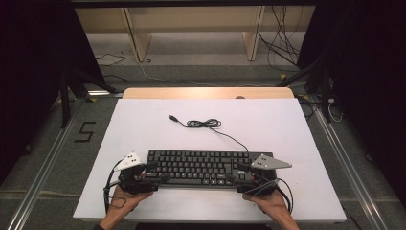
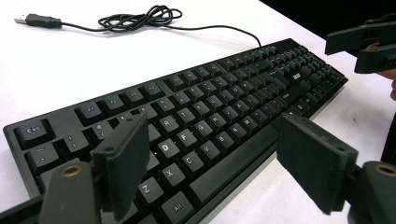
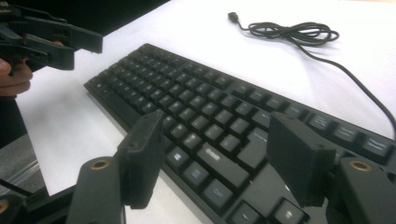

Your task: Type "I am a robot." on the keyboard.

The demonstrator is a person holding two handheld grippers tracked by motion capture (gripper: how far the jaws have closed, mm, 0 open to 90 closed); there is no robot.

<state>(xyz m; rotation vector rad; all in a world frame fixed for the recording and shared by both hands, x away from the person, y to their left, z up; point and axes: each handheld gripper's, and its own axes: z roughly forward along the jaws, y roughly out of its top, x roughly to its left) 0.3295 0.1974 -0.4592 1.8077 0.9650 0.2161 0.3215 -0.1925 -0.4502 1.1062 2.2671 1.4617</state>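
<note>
**Keyboard down on the counter, both sets of jaws released**

Your left gripper (image 1: 152, 173) sits at the left end of the keyboard (image 1: 198, 166), low over the near edge. In the left gripper view its 2 jaws stand wide apart with nothing pressed between them: 1 hangs over the letter rows near the left end, the other hangs past the front edge, over the white counter (image 1: 143, 124). So the keyboard's near left corner lies in the gap, but the pads do not pinch it.

The keyboard itself lies flat, square to you, in the near half of the counter, between your 2 hands. Its cable (image 1: 206, 123) runs from the back right of the keyboard to a loose coil farther back, with the plug (image 1: 173, 117) lying free beyond that.

Your right gripper (image 1: 238, 176) is at the right end. Its jaws are spread too, and in the right gripper view they straddle the bottom rows of keys near the front edge without touching them.

As I read it, the placing is done: the keyboard rests on its own and neither hand grips it. What looks left is to draw both grippers clear toward you, and perhaps to deal with the cable if that belongs to the job.
</note>
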